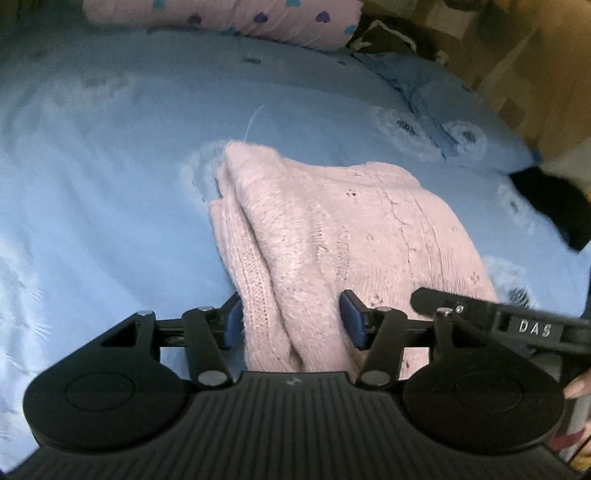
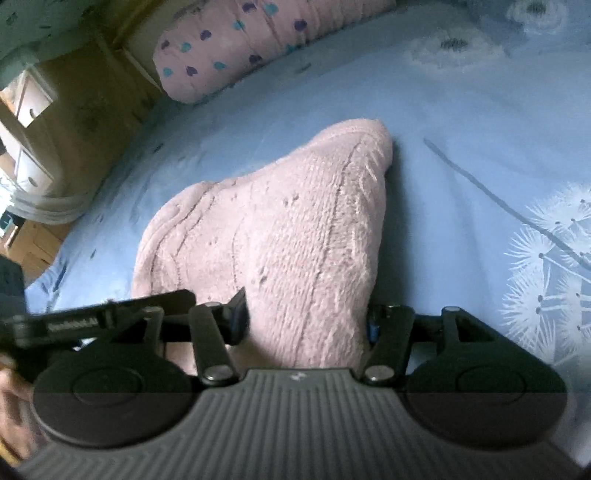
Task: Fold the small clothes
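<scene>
On the blue dandelion-print bed [image 1: 110, 166], my pink knitted sweater [image 1: 332, 229] stretched lengthwise away from me. Left hand-held gripper [image 1: 291, 321] and right hand-held gripper [image 2: 304, 317] each sat clamped on its near edge.

"DAS" on right tool [image 1: 436, 301] arm (other tool's lettering blurred).

pink knit sweater [image 1: 325, 229]; blue dandelion-print sheet [image 2: 480, 155].

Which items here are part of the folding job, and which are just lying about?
In the job: pink knitted sweater, left gripper, right gripper.

Lying about: pink heart-print bolster pillow, pale blue dandelion-print pillow, blue dandelion-print bedsheet, wooden cabinet.
</scene>
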{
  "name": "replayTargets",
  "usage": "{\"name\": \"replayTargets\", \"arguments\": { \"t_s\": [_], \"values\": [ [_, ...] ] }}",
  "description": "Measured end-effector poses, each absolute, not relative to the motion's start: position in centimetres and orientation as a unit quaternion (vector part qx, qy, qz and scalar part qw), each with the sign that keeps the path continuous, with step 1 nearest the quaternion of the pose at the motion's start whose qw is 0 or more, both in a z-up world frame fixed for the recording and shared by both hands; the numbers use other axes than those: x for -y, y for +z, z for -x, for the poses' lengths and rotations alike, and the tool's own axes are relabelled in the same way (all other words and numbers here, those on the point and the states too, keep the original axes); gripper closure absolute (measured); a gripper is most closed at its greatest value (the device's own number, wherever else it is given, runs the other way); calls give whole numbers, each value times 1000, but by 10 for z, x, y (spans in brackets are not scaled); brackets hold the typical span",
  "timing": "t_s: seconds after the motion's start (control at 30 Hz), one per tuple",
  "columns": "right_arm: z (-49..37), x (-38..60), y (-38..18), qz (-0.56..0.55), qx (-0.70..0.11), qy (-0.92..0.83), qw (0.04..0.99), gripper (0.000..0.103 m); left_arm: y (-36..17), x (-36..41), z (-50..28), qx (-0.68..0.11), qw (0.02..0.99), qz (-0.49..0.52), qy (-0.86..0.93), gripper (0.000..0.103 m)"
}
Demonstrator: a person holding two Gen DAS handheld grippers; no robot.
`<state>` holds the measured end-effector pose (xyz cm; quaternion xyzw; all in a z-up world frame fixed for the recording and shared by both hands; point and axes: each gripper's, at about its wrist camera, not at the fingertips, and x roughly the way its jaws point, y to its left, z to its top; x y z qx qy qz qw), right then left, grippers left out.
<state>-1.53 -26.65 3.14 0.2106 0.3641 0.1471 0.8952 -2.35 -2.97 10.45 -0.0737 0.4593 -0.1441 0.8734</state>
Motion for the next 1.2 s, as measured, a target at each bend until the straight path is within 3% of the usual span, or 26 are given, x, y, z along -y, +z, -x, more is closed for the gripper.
{"name": "replayTargets", "arguments": {
  "t_s": [0.2,0.47,0.9,0.97,1.03,1.17,1.2],
  "values": [
    [40,264,39,-191,-347,131,909,42,119,37,43,-449,886,-4,-116,29],
    [80,276,50,-186,-295,78,934,43,109,22,53,-440,893,7,-91,26],
    [88,259,43,-124,-284,72,948,43,121,28,85,-421,904,44,-58,18],
    [99,257,47,-113,-276,70,952,39,122,32,96,-421,904,41,-56,15],
    [105,254,50,-101,-275,71,953,27,121,38,108,-417,907,29,-53,9],
    [122,247,50,-78,-267,81,957,25,113,48,124,-407,912,19,-47,1],
    [125,246,48,-72,-265,84,958,20,110,51,126,-409,911,18,-43,1]
  ]
}}
